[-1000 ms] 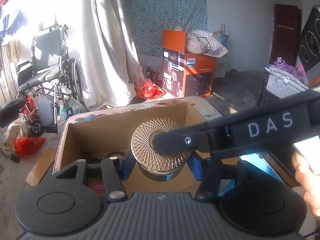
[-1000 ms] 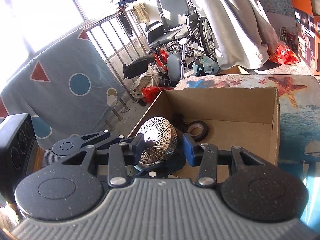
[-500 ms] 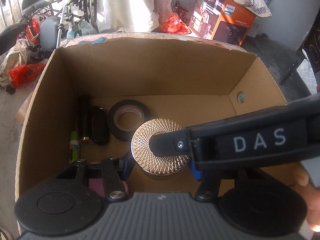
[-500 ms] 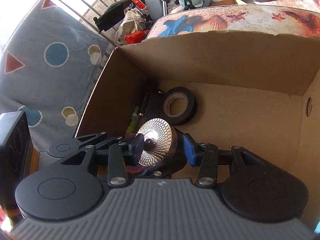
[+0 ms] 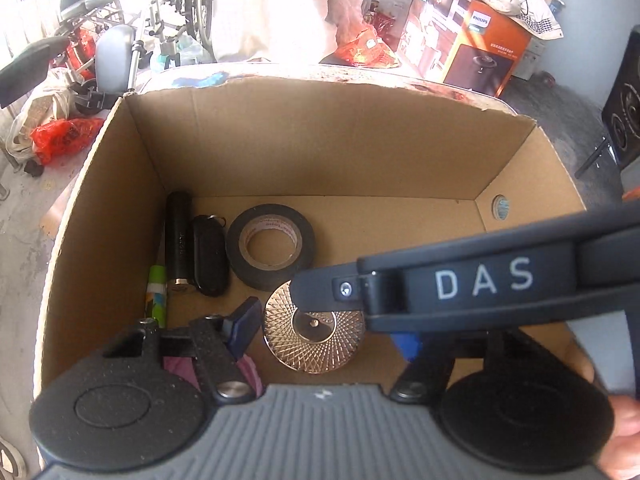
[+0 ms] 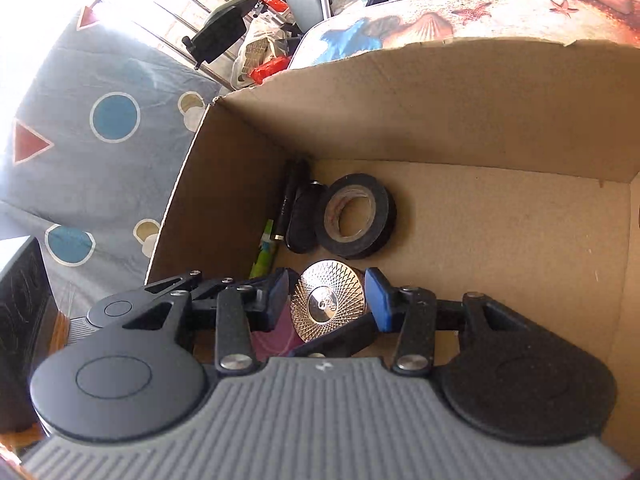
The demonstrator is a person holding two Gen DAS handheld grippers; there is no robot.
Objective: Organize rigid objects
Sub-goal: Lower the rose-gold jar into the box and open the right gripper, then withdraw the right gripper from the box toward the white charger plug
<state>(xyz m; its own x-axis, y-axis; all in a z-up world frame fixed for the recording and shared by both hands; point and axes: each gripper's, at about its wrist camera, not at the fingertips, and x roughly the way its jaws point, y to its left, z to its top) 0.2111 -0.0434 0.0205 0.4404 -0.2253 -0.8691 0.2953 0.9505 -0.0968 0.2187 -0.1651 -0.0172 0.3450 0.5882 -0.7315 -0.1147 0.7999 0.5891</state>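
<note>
A shiny round metal disc [image 5: 315, 332] with a ribbed pattern lies on the floor of an open cardboard box [image 5: 320, 136]. It also shows in the right wrist view [image 6: 328, 306]. My left gripper [image 5: 326, 330] is open with the disc between its blue pads, not gripping. My right gripper [image 6: 327, 298] is open around the same disc; its arm crosses the left wrist view and hides part of the disc.
In the box lie a black tape roll [image 5: 270, 246], a black key fob [image 5: 209, 260], a black cylinder [image 5: 179, 240], a green pen [image 5: 157, 296] and something pink [image 5: 248, 372]. A patterned table [image 6: 480, 16] bears the box. A wheelchair [image 5: 132, 20] and orange carton [image 5: 468, 36] stand beyond.
Both grippers came down into the box with the disc, then opened. The disc now lies flat on the box floor near the tape roll.
</note>
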